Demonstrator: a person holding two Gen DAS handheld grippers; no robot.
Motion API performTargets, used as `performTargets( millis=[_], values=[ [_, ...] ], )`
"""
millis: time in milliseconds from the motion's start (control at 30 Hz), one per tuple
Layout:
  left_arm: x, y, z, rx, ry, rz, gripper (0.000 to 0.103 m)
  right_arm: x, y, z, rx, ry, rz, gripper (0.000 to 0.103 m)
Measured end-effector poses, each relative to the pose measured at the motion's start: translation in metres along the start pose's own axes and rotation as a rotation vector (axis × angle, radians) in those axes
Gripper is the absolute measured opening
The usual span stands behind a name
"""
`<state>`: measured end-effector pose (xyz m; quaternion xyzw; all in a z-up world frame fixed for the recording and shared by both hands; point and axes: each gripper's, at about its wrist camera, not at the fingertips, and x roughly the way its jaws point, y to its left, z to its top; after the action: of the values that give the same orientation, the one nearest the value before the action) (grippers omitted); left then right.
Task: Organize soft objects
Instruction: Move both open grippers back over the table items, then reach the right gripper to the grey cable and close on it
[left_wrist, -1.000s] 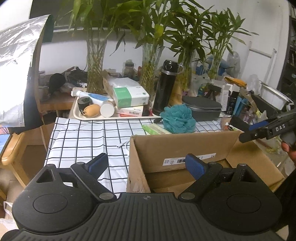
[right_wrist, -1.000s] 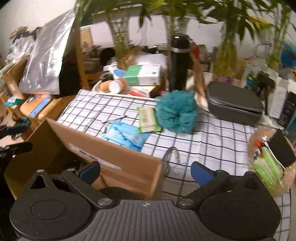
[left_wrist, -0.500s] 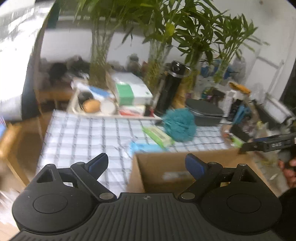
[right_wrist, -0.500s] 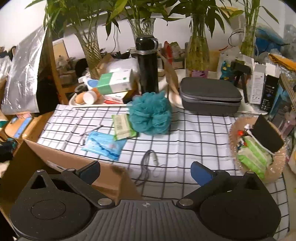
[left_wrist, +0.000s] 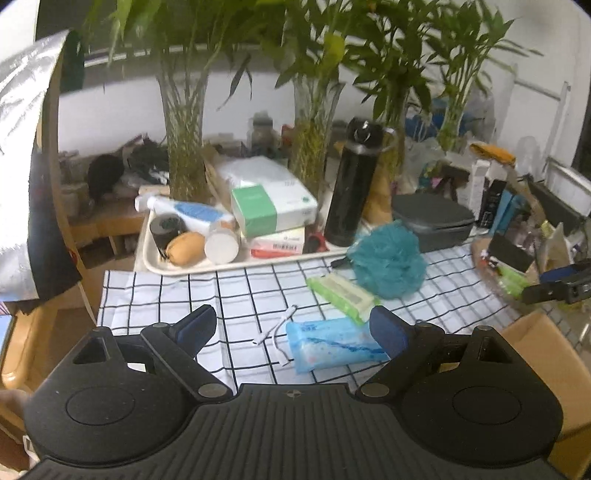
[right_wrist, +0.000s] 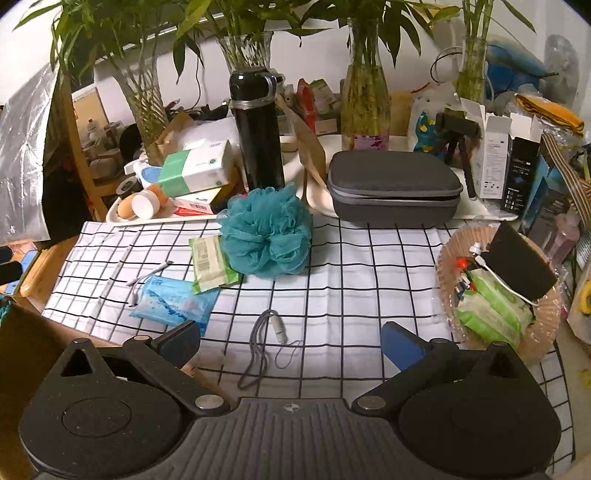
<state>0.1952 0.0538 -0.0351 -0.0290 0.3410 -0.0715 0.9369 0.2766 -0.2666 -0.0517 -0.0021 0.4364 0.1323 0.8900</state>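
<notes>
Hovering with jaws apart and empty, left gripper (left_wrist: 291, 326) frames blue tissue pack (left_wrist: 334, 345); right gripper (right_wrist: 290, 341), likewise spread, holds nothing above a grey lanyard (right_wrist: 258, 350). Beyond lie green wipes pack (right_wrist: 210, 264), print illegible, and teal bath pouf (right_wrist: 267, 234) on the checked cloth (right_wrist: 369, 280). Earlier, the cardboard box (left_wrist: 554, 365) filled both views; it now sits at their edges.

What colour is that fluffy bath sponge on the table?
Teal blue-green; the bath sponge shows best in the right wrist view.
</notes>
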Motion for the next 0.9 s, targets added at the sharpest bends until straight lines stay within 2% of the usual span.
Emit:
performTargets(
  millis=[433, 567, 633, 700, 767, 900],
  values=[
    [0.053, 0.022, 0.006, -0.032, 0.022, 0.019, 0.091, 0.041, -0.009, 0.010, 0.033, 0.060, 0.022, 0.103],
    [0.060, 0.030, 0.001, -0.051, 0.031, -0.037, 0.091, 0.058, -0.011, 0.015, 0.024, 0.088, 0.033, 0.103],
    [0.064, 0.031, 0.000, -0.047, 0.032, -0.037, 0.091, 0.068, -0.014, 0.018, 0.033, 0.108, 0.039, 0.102],
    [0.068, 0.031, -0.002, -0.030, 0.043, -0.025, 0.091, 0.080, -0.016, 0.019, 0.036, 0.135, 0.048, 0.100],
    [0.072, 0.030, -0.002, -0.011, 0.046, -0.017, 0.091, 0.094, -0.017, 0.021, 0.022, 0.170, 0.069, 0.092],
    [0.080, 0.032, -0.003, -0.012, 0.066, -0.004, 0.091, 0.116, -0.013, 0.020, -0.030, 0.227, 0.111, 0.088]
  ],
)
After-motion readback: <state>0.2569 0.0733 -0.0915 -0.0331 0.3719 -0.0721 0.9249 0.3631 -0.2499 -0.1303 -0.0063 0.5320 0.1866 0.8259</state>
